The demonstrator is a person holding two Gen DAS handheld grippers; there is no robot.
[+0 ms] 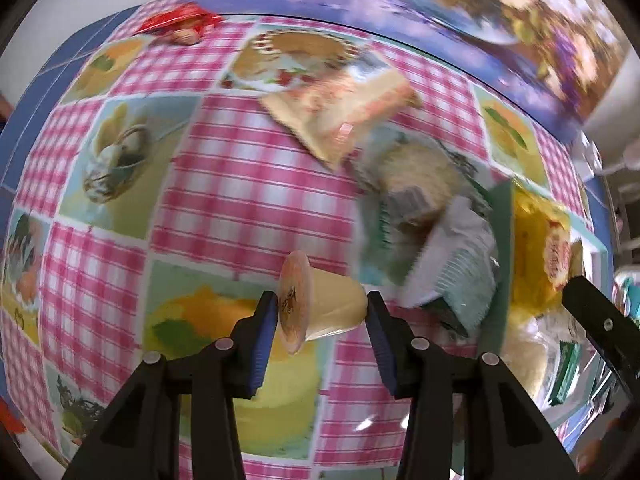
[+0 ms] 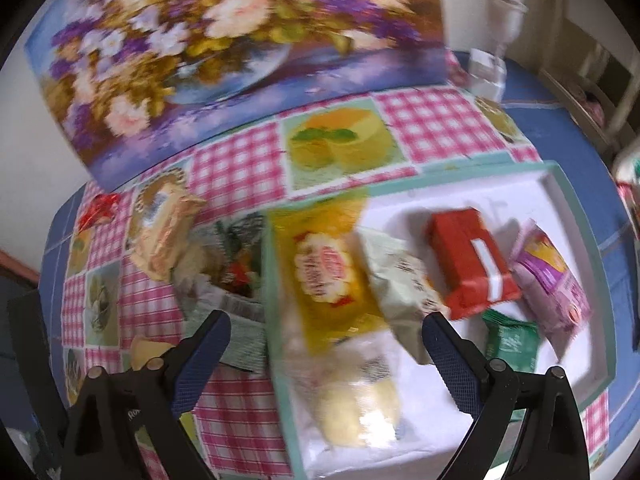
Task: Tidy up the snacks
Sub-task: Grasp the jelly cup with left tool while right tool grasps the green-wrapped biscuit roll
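Observation:
My left gripper (image 1: 322, 312) is shut on a small yellow jelly cup (image 1: 320, 306), held sideways above the checked tablecloth, its peach lid against the left finger. To its right lie blurred grey-green packets (image 1: 436, 240) and a beige wafer pack (image 1: 340, 112). My right gripper (image 2: 326, 344) is open above the left end of the teal-rimmed white box (image 2: 560, 178). In the box lie a yellow packet (image 2: 324, 264), a pale packet (image 2: 400, 276), a red packet (image 2: 472, 256), a purple packet (image 2: 552, 276), a green packet (image 2: 510, 344) and a clear bag of yellow pieces (image 2: 360, 404). The jelly cup (image 2: 150, 352) shows at lower left.
A floral picture (image 2: 224, 44) leans at the back of the table. A red wrapped sweet (image 1: 180, 24) lies at the far left corner. The box edge (image 1: 500, 272) stands right of my left gripper. White furniture (image 2: 508, 8) stands beyond the table's right end.

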